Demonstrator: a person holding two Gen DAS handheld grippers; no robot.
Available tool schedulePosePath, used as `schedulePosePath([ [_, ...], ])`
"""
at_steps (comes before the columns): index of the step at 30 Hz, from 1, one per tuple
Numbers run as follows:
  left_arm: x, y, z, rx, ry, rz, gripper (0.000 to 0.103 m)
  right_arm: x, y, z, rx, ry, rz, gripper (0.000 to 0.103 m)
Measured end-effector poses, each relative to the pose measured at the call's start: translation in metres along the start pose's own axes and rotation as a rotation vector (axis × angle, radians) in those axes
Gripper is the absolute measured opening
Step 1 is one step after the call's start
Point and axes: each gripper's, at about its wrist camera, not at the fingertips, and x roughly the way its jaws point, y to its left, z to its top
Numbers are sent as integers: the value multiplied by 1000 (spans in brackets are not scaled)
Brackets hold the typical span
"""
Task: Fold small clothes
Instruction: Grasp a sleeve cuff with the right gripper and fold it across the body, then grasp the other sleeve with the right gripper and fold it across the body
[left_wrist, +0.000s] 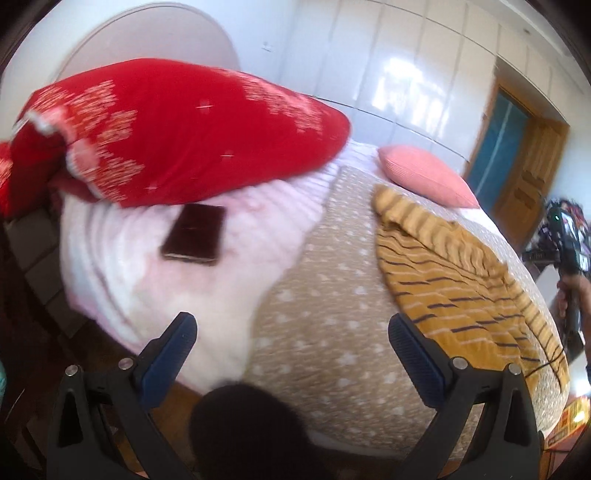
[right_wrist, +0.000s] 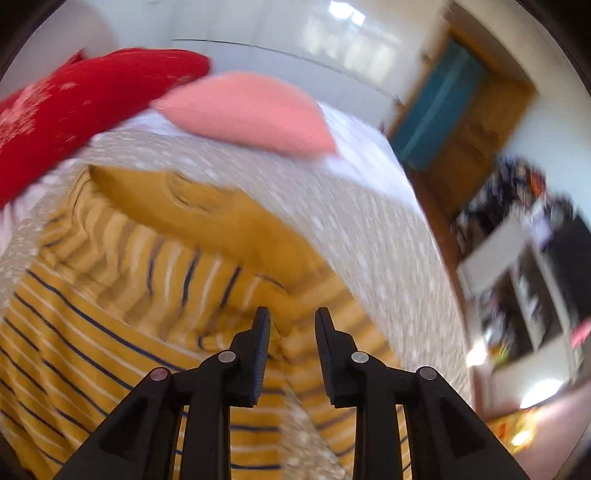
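One mustard striped shirt (right_wrist: 110, 332) lies limp on the dotted bedspread (left_wrist: 314, 314): light, soft, best pinched at a hem. Left gripper (left_wrist: 291, 332) gapes empty; right gripper (right_wrist: 291, 321) stands slightly parted, empty.

Bedspread (left_wrist: 325, 295) bare between wallet (left_wrist: 195, 234) and striped shirt (left_wrist: 461, 280); red pillow (left_wrist: 177, 129) blocks far-left.

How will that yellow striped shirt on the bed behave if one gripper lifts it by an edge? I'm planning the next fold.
The yellow striped shirt lies rumpled with one part folded over, so it is probably floppy and would drape. It looks thin, so likely light. It may drag on the dotted bedspread rather than slide.
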Motion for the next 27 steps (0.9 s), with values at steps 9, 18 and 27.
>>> schedulePosePath([
  [9,36,-69,-4,68,96,-97,103,-3,-53,-93,170,-6,214,45],
  [18,55,-107,-4,127,143,-153,103,-27,-150,-266,689,23,456,56],
  [27,52,-152,-11,225,143,-205,103,-34,-184,-310,930,-87,355,58],
])
